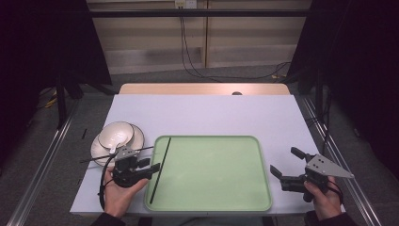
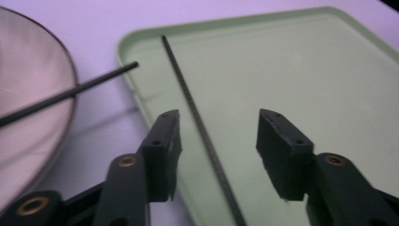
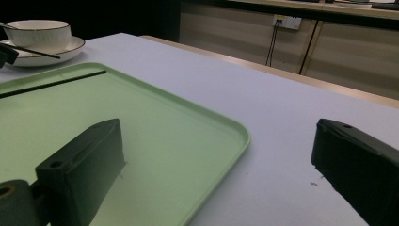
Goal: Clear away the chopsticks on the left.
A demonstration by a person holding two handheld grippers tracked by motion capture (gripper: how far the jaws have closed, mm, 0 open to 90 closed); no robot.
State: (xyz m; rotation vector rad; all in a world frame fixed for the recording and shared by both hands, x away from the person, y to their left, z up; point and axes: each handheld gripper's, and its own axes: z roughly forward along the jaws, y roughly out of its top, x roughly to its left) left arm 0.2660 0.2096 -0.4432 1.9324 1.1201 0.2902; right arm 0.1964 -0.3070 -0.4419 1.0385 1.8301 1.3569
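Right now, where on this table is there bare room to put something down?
Most of the green tray is bare, right of the black chopstick along its left side. The table behind the tray is open too. The left edge is crowded: bowl on its saucer, a second chopstick, and the open left gripper.

A white-topped table (image 1: 207, 110) with a wooden far edge is being seen from above. A green tray (image 1: 221, 174) is being carried at about six o'clock on it, and a white plate (image 1: 96, 151) at about eight o'clock. One black chopstick (image 1: 160, 170) is being borne by the tray along its nine o'clock side.
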